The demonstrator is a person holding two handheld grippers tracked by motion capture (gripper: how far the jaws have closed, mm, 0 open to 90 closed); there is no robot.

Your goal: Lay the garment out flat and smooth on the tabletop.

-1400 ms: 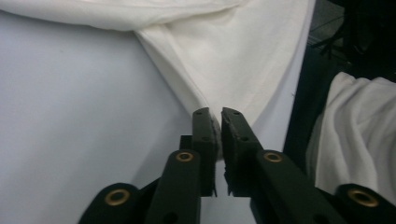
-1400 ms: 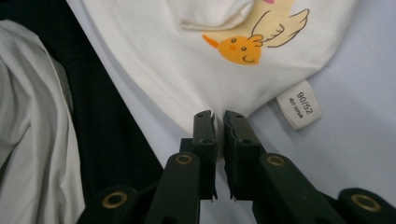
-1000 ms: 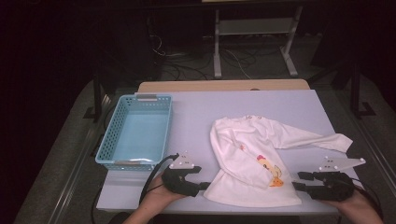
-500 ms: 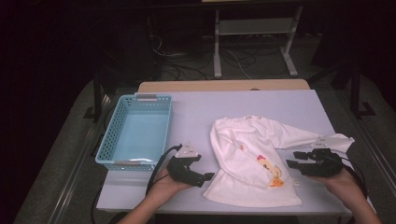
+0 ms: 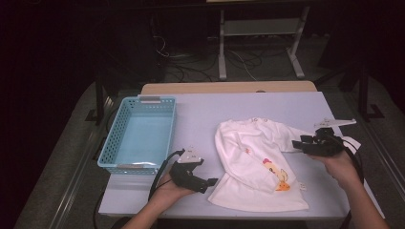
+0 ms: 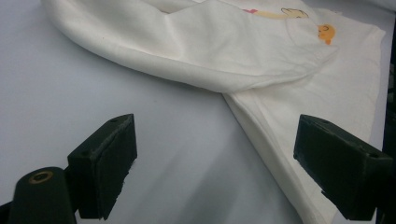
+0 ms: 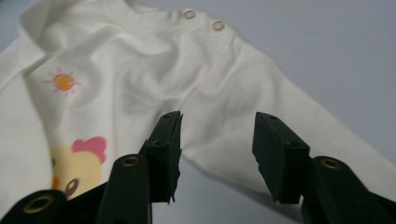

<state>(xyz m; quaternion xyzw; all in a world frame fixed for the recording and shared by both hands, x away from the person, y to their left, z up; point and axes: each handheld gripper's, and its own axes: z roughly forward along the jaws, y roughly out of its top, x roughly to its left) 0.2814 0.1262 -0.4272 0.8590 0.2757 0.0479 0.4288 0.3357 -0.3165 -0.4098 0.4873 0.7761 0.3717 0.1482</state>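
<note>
A white child's shirt (image 5: 253,167) with a chick print lies flat on the pale table (image 5: 200,114), one long sleeve stretched out to the right. My left gripper (image 5: 210,181) rests low by the shirt's front left corner. Its jaws have just been opening and now stand wide. In the left gripper view the shirt (image 6: 233,51) has its hem edge running past the right pad, and the left gripper (image 6: 215,154) presses on nothing. My right gripper (image 5: 296,143) hovers over the sleeve near the armpit. In the right gripper view the right gripper (image 7: 217,140) is open above the shirt (image 7: 140,70).
A light blue plastic basket (image 5: 114,143) stands empty at the table's left. Bare table lies between the basket and the shirt. Beyond the far edge are a wooden board, a metal stand and cables on a dark floor.
My right gripper has moved from the table's front right corner away from me and left, over the sleeve. The left gripper has opened and sits just off the shirt's corner.
</note>
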